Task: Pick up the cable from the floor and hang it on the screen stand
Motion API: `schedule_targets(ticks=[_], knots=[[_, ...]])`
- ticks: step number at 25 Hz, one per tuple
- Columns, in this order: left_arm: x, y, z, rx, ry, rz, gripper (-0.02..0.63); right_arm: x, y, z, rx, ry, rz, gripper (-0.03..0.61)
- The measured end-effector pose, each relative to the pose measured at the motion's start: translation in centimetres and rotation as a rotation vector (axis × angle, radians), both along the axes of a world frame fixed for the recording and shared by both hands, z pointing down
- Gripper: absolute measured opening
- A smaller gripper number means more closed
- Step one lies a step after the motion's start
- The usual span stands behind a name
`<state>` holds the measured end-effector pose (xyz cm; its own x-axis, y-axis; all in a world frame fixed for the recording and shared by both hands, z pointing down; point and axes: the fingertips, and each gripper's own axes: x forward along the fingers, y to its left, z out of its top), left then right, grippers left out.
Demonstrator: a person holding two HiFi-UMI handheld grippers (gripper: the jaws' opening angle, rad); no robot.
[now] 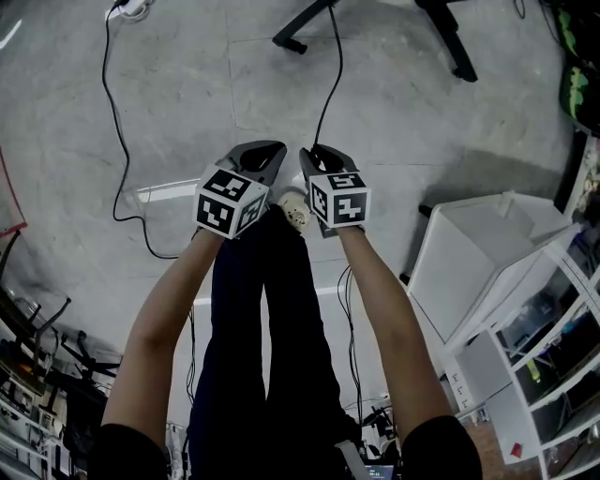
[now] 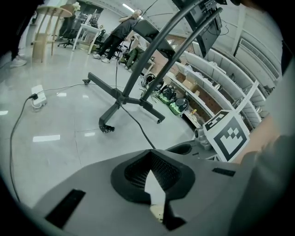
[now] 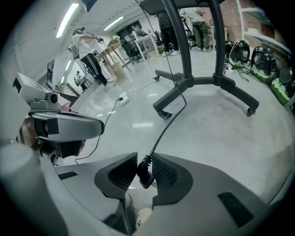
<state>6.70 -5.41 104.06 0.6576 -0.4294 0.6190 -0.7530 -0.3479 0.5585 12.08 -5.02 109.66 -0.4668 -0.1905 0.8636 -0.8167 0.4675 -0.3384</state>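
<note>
A black cable runs from the screen stand's wheeled base down to my right gripper. In the right gripper view the gripper is shut on the cable's black plug. From there the cable rises slack toward the stand's post. My left gripper is held level beside the right one, a little apart from it. Seen in its own view, the left gripper is shut, pads meeting with nothing between them. The stand and the cable lie ahead of it.
A second thin cable snakes over the grey floor at left from a white power strip. White shelving stands at right. The person's legs and a shoe are directly below the grippers. People stand far off.
</note>
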Motion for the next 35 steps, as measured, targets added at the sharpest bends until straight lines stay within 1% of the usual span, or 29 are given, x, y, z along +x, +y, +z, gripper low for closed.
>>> schedule_targets(ticks=[3,7,14,19,22,28,35], knots=[[-0.5,0.3,-2.3,-0.005,0.007,-0.014,0.003,-1.0,-0.1,-2.9,0.013,-0.016,-0.017,0.114],[-1.3,0.7,-5.1,0.002,0.0,-0.01,0.003,-2.2,-0.2,-6.7,0.028,-0.043,-0.031,0.115],[-2.7,-0.5,-9.6,0.029,-0.009,-0.035,0.003,-3.5,-0.4,-12.1,0.056,-0.079,-0.057,0.115],[-3.0,-0.6,-13.5,0.056,-0.014,-0.016,0.003,-4.6,-0.5,-15.9,0.077,-0.103,-0.064,0.115],[-3.4,-0.5,-15.0,0.055,-0.027,-0.016,0.003,-5.2,-0.6,-17.8,0.086,-0.115,-0.073,0.115],[-3.4,-0.3,-18.5,0.073,-0.041,-0.021,0.003,-5.1,-0.5,-21.9,0.112,-0.13,-0.072,0.115],[-3.0,-0.4,-23.4,0.095,-0.03,-0.051,0.003,-4.6,-1.0,-27.2,0.14,-0.135,-0.072,0.115]])
